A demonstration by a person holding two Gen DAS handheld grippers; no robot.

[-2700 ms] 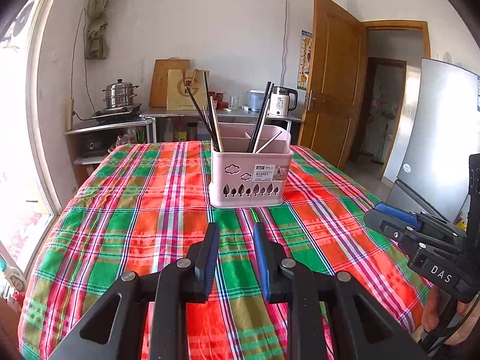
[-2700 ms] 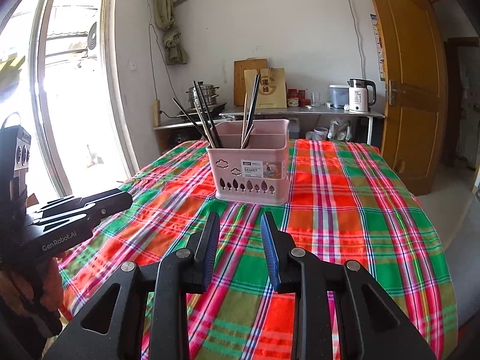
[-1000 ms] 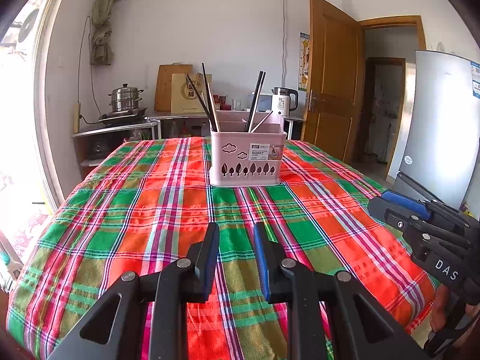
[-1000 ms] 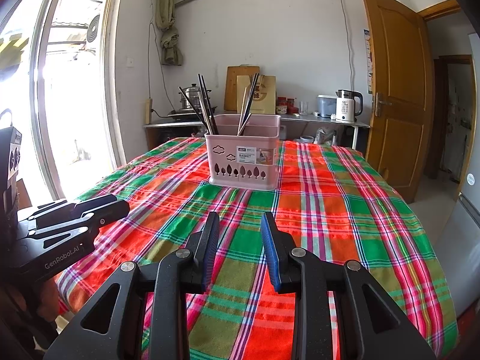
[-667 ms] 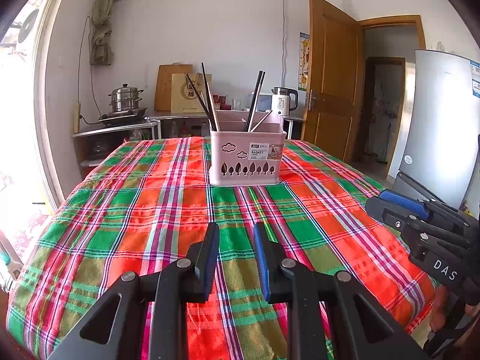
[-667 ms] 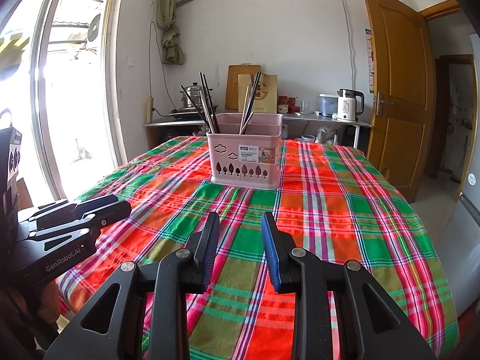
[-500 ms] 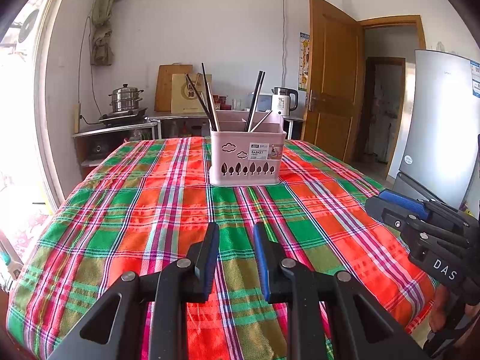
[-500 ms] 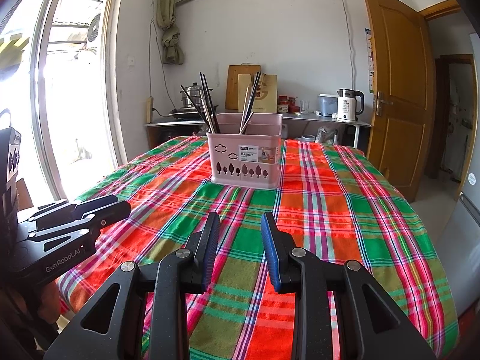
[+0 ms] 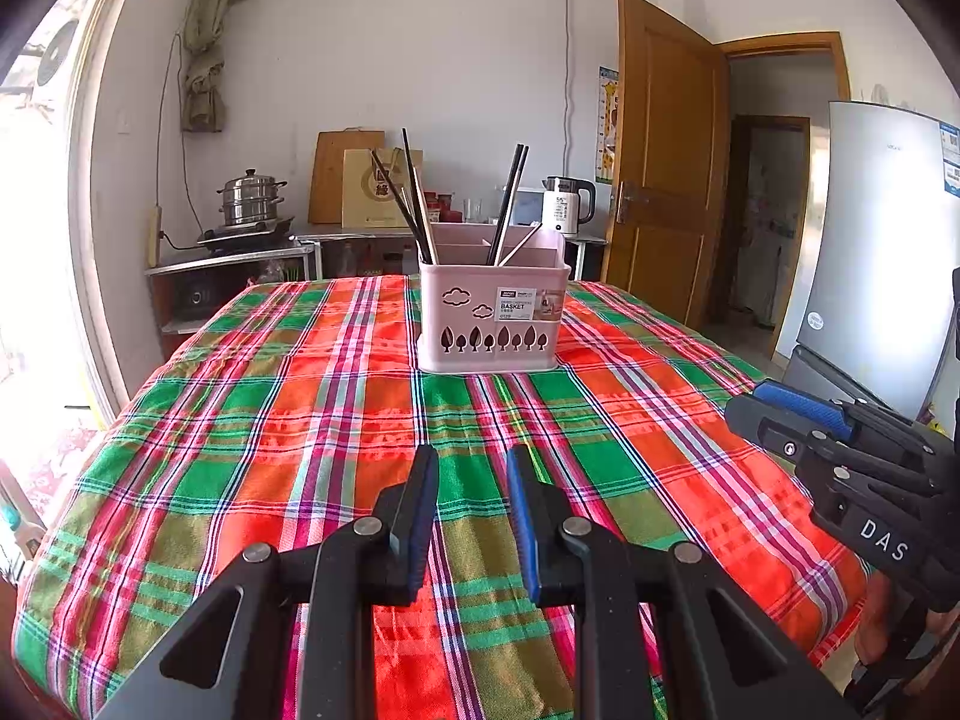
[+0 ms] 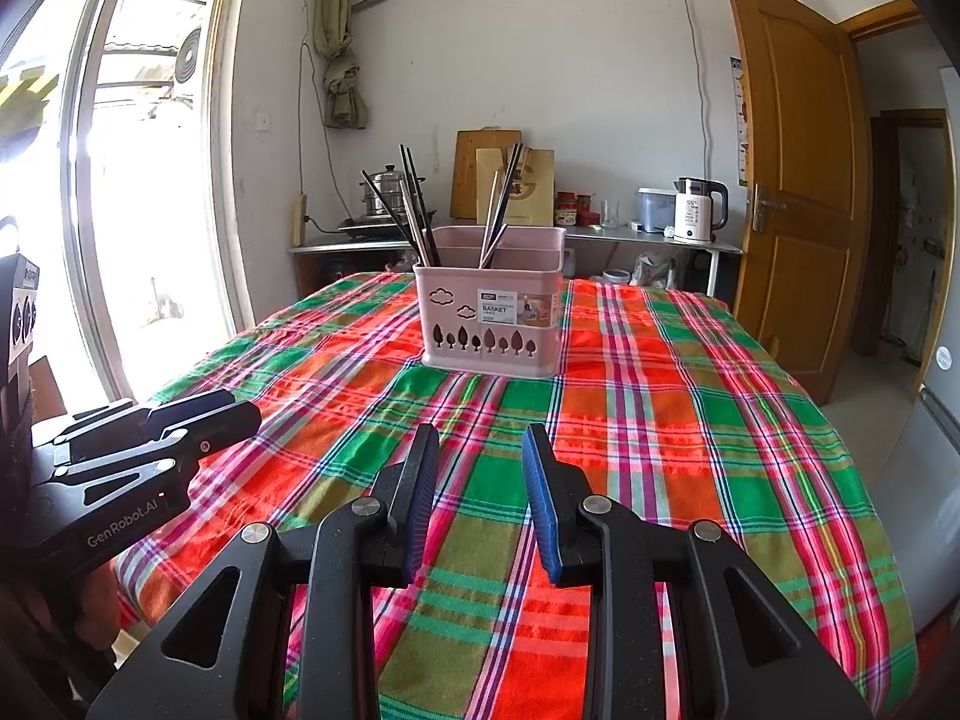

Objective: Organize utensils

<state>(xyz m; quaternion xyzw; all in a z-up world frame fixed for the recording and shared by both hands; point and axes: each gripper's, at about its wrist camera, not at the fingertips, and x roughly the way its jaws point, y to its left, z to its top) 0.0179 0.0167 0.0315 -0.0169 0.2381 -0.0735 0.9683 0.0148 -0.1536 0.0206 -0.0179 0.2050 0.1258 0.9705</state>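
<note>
The lower ends of the chopsticks (image 9: 414, 204) are hidden inside the pink basket (image 9: 493, 318), whose label print is too small to read. The tablecloth's (image 10: 660, 420) near edge is covered by the gripper bodies. The fridge (image 9: 876, 252) is cut off by the right edge.

White walls (image 10: 570, 78) and bright daylight from the big window (image 10: 120, 192) at nine o'clock. A wooden door (image 10: 792, 180) stands open at two o'clock. At twelve, a metal counter (image 10: 630, 237) holds a kettle (image 10: 696, 210) and what looks like a steamer pot (image 9: 249, 201).
</note>
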